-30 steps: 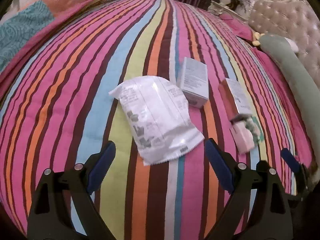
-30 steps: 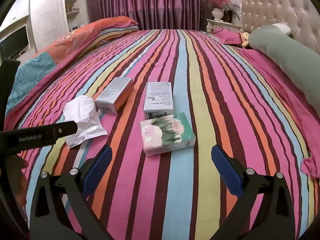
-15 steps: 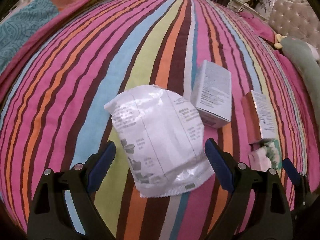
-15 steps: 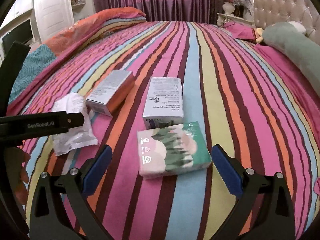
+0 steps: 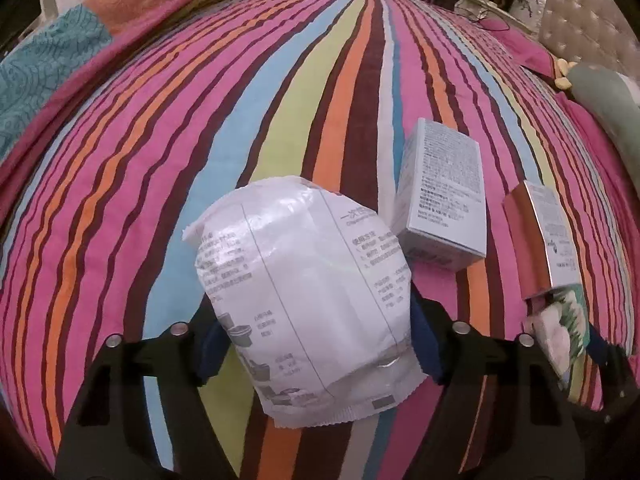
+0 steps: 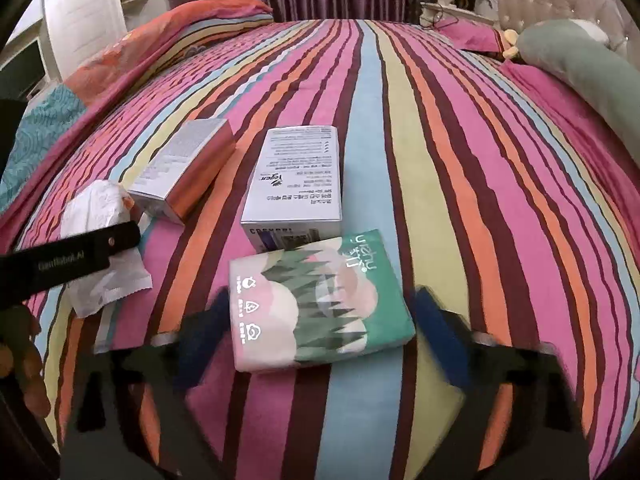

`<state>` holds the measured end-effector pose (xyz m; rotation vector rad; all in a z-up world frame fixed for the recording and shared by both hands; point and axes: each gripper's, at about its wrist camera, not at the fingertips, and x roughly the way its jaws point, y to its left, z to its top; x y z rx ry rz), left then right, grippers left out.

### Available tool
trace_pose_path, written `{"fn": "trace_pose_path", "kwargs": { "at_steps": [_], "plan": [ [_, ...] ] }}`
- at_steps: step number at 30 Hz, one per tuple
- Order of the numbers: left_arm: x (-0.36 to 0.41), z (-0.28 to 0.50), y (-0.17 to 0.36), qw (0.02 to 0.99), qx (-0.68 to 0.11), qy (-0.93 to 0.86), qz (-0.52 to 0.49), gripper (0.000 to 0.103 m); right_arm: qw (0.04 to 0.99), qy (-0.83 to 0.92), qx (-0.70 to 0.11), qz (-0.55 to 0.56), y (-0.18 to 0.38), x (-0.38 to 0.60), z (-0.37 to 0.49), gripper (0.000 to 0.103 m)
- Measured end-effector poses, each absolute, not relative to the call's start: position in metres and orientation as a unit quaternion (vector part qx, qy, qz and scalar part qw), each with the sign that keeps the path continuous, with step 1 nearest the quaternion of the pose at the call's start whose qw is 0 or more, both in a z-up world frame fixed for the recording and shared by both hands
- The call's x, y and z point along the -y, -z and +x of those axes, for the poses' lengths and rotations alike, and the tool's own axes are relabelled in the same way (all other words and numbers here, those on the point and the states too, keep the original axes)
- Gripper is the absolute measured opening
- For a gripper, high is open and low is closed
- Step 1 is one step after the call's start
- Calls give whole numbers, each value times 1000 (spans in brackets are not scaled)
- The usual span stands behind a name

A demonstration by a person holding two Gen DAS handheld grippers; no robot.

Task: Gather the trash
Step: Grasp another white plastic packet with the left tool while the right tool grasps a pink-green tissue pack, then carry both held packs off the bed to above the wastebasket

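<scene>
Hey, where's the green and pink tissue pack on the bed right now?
In the right wrist view the tissue pack lies on the striped bedspread, between the closing right tongs, just in front of the white printed box.

The white wrapper (image 5: 304, 276) hides both inner pads of the left gripper (image 5: 316, 332). Behind the copper-sided box (image 5: 536, 240), the tissue pack (image 5: 560, 328) is half hidden. The right gripper (image 6: 320, 332) is blurred, perhaps touching that pack.
</scene>
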<state>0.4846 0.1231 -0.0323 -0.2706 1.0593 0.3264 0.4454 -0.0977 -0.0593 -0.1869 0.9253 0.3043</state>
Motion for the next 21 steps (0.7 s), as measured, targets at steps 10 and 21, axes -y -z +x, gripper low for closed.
{"fn": "trace_pose_path", "kwargs": {
  "at_steps": [10,21],
  "plan": [
    [-124,456,17,857,-482,-144,-111,71,888,-149,-430,-70,39,108,419,70],
    [-116,393,-10,871,-463,-117,-114,71,891,-125,-433,-49,22,127,365,70]
  ]
}}
